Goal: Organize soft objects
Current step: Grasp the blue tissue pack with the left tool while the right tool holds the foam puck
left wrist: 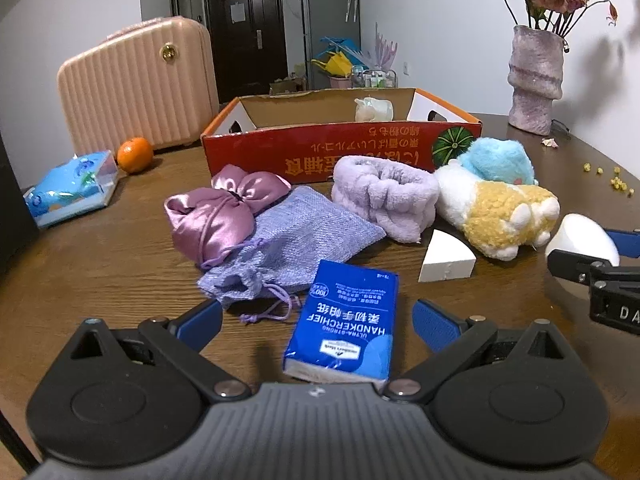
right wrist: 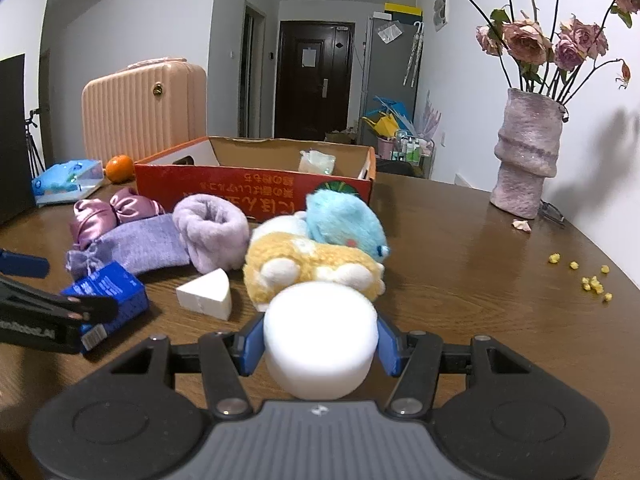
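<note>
Our right gripper (right wrist: 320, 342) pinched the white foam cylinder (right wrist: 320, 336) between its blue pads, just before the plush paw (right wrist: 312, 266). Our left gripper (left wrist: 318, 322) gaped wide around the blue tissue pack (left wrist: 344, 328) lying on the table (left wrist: 100, 264), holding nothing.

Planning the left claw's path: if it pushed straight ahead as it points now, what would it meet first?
Most likely the blue tissue pack, lying between the open left claw and already closest. Beyond it lies the purple pouch, though depth is hard to judge.
</note>
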### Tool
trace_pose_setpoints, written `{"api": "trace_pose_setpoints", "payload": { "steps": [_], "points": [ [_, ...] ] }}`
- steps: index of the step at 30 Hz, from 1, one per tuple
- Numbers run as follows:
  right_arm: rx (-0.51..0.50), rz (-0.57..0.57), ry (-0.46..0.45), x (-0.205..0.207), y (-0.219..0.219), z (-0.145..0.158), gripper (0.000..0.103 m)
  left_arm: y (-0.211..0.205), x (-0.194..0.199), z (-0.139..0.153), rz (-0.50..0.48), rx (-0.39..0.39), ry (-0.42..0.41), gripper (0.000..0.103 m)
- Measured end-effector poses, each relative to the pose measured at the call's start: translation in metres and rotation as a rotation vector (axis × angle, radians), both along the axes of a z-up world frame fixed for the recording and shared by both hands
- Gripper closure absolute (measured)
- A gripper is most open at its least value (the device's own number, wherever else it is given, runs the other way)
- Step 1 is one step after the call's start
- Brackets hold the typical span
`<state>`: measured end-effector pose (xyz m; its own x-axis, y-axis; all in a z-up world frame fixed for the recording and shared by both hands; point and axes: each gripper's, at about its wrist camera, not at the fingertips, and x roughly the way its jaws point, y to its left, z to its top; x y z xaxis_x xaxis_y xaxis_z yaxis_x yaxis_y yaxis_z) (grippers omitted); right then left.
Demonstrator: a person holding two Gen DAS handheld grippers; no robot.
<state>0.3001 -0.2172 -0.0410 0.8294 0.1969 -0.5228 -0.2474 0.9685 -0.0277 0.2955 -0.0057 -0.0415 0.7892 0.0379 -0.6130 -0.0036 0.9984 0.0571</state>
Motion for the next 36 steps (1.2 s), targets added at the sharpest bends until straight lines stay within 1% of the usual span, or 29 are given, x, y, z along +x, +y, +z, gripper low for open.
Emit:
{"api": "trace_pose_setpoints", "payload": {
  "steps": [6, 11, 15, 18, 20, 21, 23, 25, 31, 36],
  "points": [
    [0.012, 0.006, -0.019, -0.001, 0.003, -0.003, 0.047, 0.002, 0.007, -0.007, -0.018, -0.025, 0.009, 0.000],
    [0.037, 0.003, -0.023, -0.003, 0.001, -0.004, 0.047, 0.000, 0.007, -0.010, -0.028, -0.027, 0.000, 0.000],
    [0.034, 0.009, -0.031, -0.004, 0.003, -0.005, 0.047, -0.001, 0.007, -0.011, -0.044, -0.031, 0.001, 0.000],
    [0.023, 0.015, -0.039, -0.006, 0.005, -0.006, 0.047, -0.002, 0.007, -0.013, -0.060, -0.033, 0.008, 0.012],
    [0.022, 0.020, -0.043, -0.008, 0.005, -0.005, 0.047, -0.003, 0.007, -0.014, -0.075, -0.042, 0.017, 0.025],
    [0.021, 0.021, -0.044, -0.008, 0.005, -0.005, 0.047, -0.003, 0.008, -0.014, -0.081, -0.044, 0.023, 0.029],
    [0.017, 0.022, -0.046, -0.008, 0.006, -0.005, 0.047, -0.003, 0.009, -0.016, -0.086, -0.046, 0.039, 0.042],
    [0.014, 0.022, -0.047, -0.008, 0.006, -0.005, 0.047, -0.002, 0.010, -0.017, -0.085, -0.051, 0.040, 0.049],
    [0.009, 0.021, -0.055, -0.009, 0.007, -0.005, 0.047, 0.000, 0.006, -0.014, -0.084, -0.061, 0.016, 0.050],
    [0.012, 0.023, -0.066, -0.011, 0.007, -0.005, 0.047, 0.000, 0.001, -0.008, -0.079, -0.055, -0.023, 0.050]
  ]
}}
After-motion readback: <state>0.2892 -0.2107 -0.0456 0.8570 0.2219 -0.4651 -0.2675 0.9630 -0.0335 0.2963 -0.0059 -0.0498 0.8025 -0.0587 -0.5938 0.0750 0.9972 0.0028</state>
